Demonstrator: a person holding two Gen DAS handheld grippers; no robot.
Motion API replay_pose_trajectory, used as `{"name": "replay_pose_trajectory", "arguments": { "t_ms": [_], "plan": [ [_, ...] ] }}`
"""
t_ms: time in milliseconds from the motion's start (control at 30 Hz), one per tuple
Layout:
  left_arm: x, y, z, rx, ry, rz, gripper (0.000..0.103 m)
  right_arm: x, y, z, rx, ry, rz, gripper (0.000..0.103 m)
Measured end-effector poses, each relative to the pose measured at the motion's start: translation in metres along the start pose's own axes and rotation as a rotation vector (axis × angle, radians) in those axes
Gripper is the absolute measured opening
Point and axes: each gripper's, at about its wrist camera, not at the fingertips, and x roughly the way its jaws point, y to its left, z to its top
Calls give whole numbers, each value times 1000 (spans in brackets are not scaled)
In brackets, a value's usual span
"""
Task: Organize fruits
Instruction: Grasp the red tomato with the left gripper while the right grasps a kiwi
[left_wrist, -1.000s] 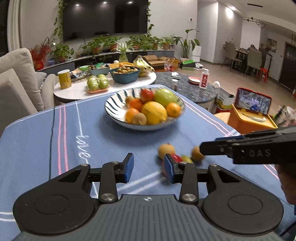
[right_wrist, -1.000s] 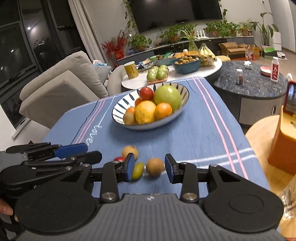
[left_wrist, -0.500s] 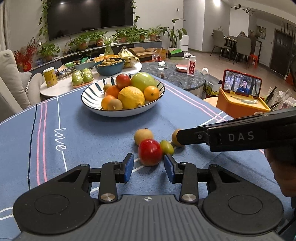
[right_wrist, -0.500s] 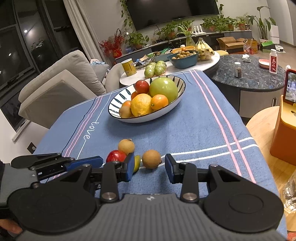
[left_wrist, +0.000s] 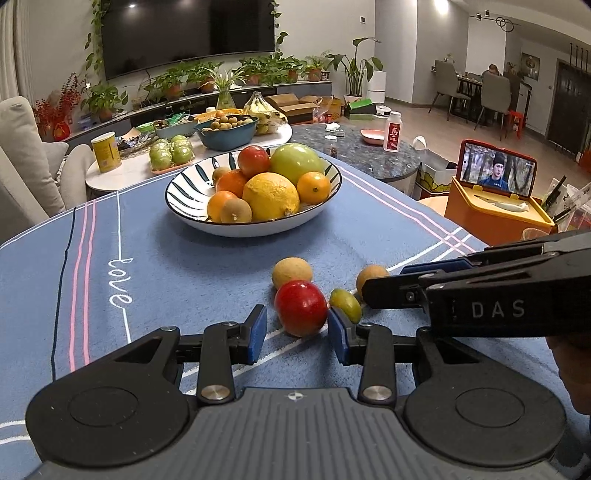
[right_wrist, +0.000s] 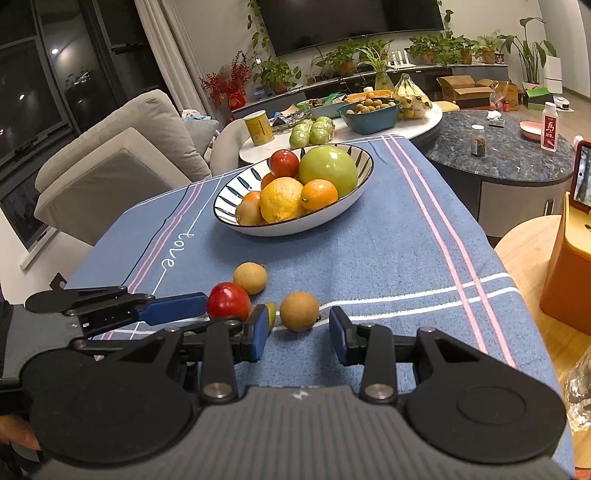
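A striped bowl (left_wrist: 184, 192) full of fruit stands mid-table on the blue cloth; it also shows in the right wrist view (right_wrist: 229, 199). Loose fruit lies nearer: a red apple (left_wrist: 300, 308), a tan round fruit (left_wrist: 291, 272), a small green fruit (left_wrist: 345, 305) and a brown fruit (left_wrist: 371, 276). My left gripper (left_wrist: 297, 334) is open, its jaws either side of the red apple's near face. My right gripper (right_wrist: 298, 335) is open just short of the brown fruit (right_wrist: 299, 311), with the red apple (right_wrist: 229, 301) to its left.
A white side table (left_wrist: 122, 173) with green fruit, a yellow can and a blue bowl stands beyond the far edge. A dark round table (right_wrist: 517, 158) is at the back right. An orange box (left_wrist: 495, 210) with a phone sits off the right edge. A sofa (right_wrist: 122, 147) is left.
Both grippers have moved in toward the loose fruit. The red apple now sits between my left jaws and the brown fruit lies just ahead of my right jaws.
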Motion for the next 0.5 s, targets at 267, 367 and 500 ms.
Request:
{"name": "replay_pose_trajectory", "arguments": {
  "t_ms": [267, 367, 500],
  "plan": [
    [9, 3, 2, -19, 10, 1, 32, 7, 1, 2, 14, 4, -10, 58],
    [9, 3, 1, -16, 7, 4, 31, 8, 1, 3, 12, 4, -6, 58],
    [9, 4, 1, -20, 6, 0, 31, 7, 2, 3, 3, 10, -4, 58]
  ]
}}
